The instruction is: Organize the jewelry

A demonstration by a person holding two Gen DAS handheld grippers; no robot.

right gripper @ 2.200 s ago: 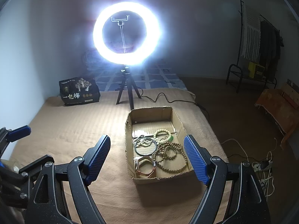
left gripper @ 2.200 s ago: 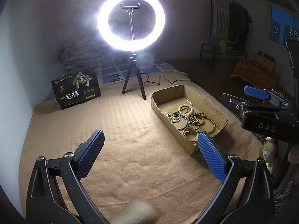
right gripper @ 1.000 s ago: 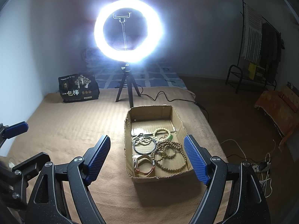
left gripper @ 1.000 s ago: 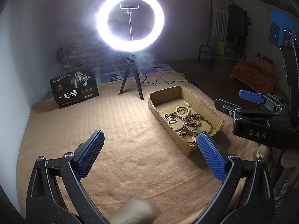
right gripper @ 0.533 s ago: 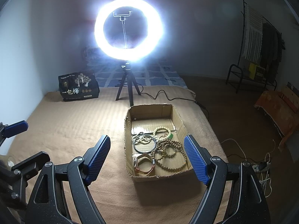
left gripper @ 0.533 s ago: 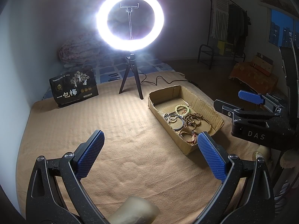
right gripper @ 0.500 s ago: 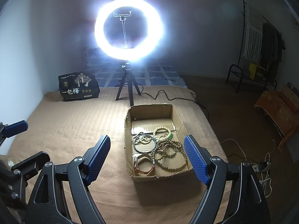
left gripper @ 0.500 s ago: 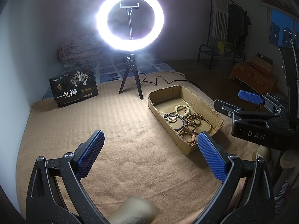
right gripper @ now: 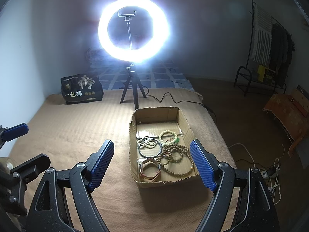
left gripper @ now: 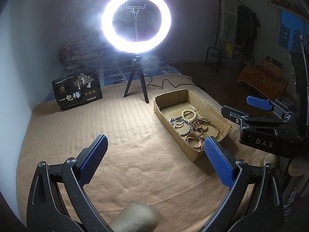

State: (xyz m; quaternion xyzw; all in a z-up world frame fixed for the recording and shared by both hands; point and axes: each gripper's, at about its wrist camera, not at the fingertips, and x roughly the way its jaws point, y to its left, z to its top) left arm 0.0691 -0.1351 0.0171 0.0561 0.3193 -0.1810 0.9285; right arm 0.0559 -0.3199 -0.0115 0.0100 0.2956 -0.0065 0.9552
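An open cardboard box (right gripper: 133,147) sits on the tan blanket and also shows in the left wrist view (left gripper: 210,108). Inside lie several pieces: a brown bead necklace (right gripper: 175,160), a pale green bead bracelet (right gripper: 168,134), a dark bangle (right gripper: 150,147) and a leather strap bracelet (right gripper: 149,169). My right gripper (right gripper: 152,164) is open and empty, hovering above the box's near end. My left gripper (left gripper: 154,160) is open and empty over bare blanket, left of the box. The right gripper also shows in the left wrist view (left gripper: 258,104).
A lit ring light on a tripod (right gripper: 133,29) stands behind the box, its cable (right gripper: 173,100) trailing right. A black printed bag (right gripper: 82,91) stands at the back left. The bed edge drops to the floor on the right, where cables (right gripper: 270,172) lie.
Both grippers have drawn back slightly from the box, so it looks a little farther off. Both jaws stay open; nothing in the box has moved.
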